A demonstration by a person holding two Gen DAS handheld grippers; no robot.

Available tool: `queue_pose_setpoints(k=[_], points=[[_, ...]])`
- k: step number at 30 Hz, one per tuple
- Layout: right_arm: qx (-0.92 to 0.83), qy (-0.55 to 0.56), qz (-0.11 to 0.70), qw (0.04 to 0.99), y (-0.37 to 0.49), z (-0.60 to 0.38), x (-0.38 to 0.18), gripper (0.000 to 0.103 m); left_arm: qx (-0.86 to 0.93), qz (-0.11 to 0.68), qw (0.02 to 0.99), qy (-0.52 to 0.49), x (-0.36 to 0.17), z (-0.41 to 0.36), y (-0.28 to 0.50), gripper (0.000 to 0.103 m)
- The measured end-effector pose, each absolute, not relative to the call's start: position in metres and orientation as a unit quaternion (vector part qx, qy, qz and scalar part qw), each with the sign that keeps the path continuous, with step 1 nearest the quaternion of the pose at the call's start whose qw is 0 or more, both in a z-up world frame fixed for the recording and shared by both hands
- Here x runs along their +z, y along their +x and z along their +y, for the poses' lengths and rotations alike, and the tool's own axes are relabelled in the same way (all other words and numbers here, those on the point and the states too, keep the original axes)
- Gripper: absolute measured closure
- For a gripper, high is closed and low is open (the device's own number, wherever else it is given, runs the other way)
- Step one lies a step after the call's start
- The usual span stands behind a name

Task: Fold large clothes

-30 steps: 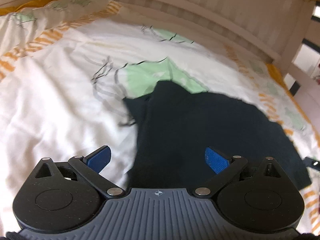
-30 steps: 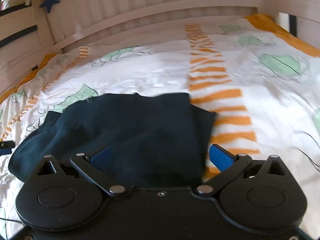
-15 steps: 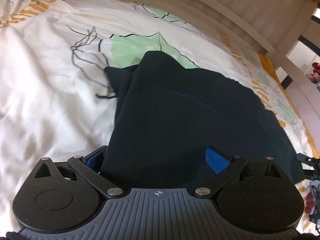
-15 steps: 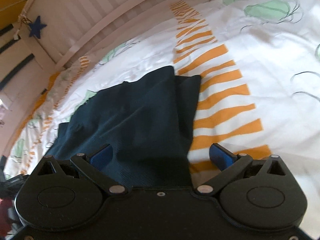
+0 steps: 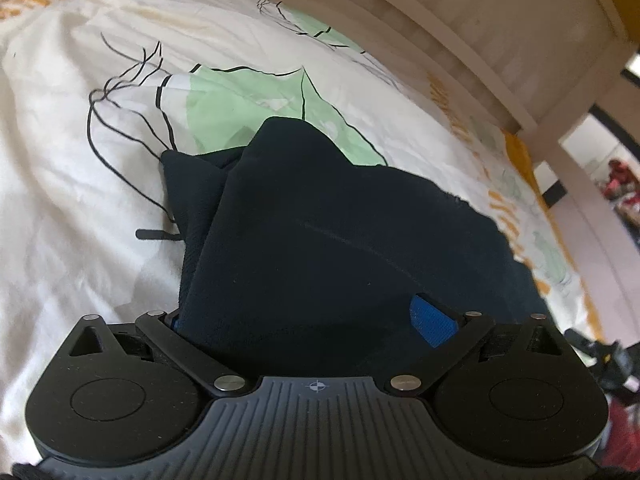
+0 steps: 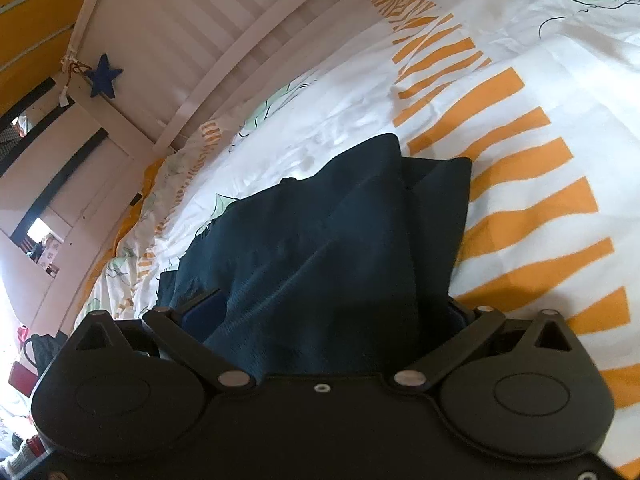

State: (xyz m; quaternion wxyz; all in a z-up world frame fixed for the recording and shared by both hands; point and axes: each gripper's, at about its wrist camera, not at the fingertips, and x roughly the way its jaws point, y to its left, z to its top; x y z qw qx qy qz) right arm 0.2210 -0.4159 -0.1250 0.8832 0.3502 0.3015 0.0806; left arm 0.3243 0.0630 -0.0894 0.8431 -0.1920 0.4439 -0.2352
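I see a dark navy garment [image 5: 340, 216] lying folded in layers on a white duvet [image 5: 72, 184] printed with green shapes and orange stripes. My left gripper [image 5: 304, 312] has its jaws spread wide, with the near edge of the cloth lying between them. My right gripper [image 6: 324, 312] is likewise spread, the garment [image 6: 328, 240] draped between its fingers. A white slatted bed rail [image 6: 224, 32] runs behind, with a blue star [image 6: 103, 76] hanging on it.

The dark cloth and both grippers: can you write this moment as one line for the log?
step: fold | cloth: dark, bunched on bedspread | left gripper: open, cloth between fingers | right gripper: open, cloth between fingers
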Motion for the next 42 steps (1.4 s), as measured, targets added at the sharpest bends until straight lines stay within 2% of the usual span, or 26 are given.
queue_pose_setpoints(k=[2,3,4,5,6,7,13,22,33,35,38,39,42], points=[[0.075,0.343,0.306,0.885,0.22,-0.415,-0.124,0.011,-0.229,0.444,0.845,-0.192,-0.087,0.066,0.323,0.029],[0.064,0.336,0.314,0.886,0.22,-0.415,-0.124,0.036,-0.221,0.445,0.847,-0.19,-0.085,0.068,0.321,0.053],[0.048,0.333,0.32,0.886,0.219,-0.415,-0.124,0.05,-0.216,0.448,0.846,-0.193,-0.084,0.07,0.321,0.068],[0.049,0.341,0.32,0.883,0.218,-0.416,-0.124,0.052,-0.217,0.45,0.841,-0.206,-0.083,0.074,0.322,0.071],[0.051,0.35,0.318,0.88,0.217,-0.416,-0.123,0.06,-0.22,0.452,0.837,-0.217,-0.082,0.076,0.321,0.077],[0.048,0.357,0.318,0.877,0.216,-0.415,-0.122,0.064,-0.221,0.453,0.835,-0.222,-0.08,0.078,0.321,0.079],[0.033,0.376,0.313,0.872,0.202,-0.41,-0.106,0.071,-0.228,0.446,0.824,-0.266,-0.066,0.085,0.307,0.083],[0.038,0.385,0.313,0.867,0.157,-0.404,-0.086,0.073,-0.261,0.454,0.801,-0.291,-0.046,0.103,0.257,0.084],[0.041,0.417,0.378,0.826,0.051,-0.393,-0.082,0.073,-0.284,0.506,0.761,-0.29,-0.042,0.125,0.182,0.083],[0.038,0.409,0.381,0.828,0.043,-0.391,-0.084,0.071,-0.273,0.5,0.783,-0.251,-0.044,0.122,0.179,0.079],[0.016,0.372,0.383,0.845,0.045,-0.386,-0.09,0.06,-0.254,0.491,0.805,-0.217,-0.054,0.117,0.182,0.073],[0.011,0.37,0.383,0.846,0.048,-0.385,-0.094,0.052,-0.246,0.493,0.806,-0.217,-0.058,0.115,0.185,0.071],[0.006,0.368,0.38,0.849,0.058,-0.385,-0.102,0.047,-0.235,0.491,0.812,-0.214,-0.066,0.106,0.194,0.064]])
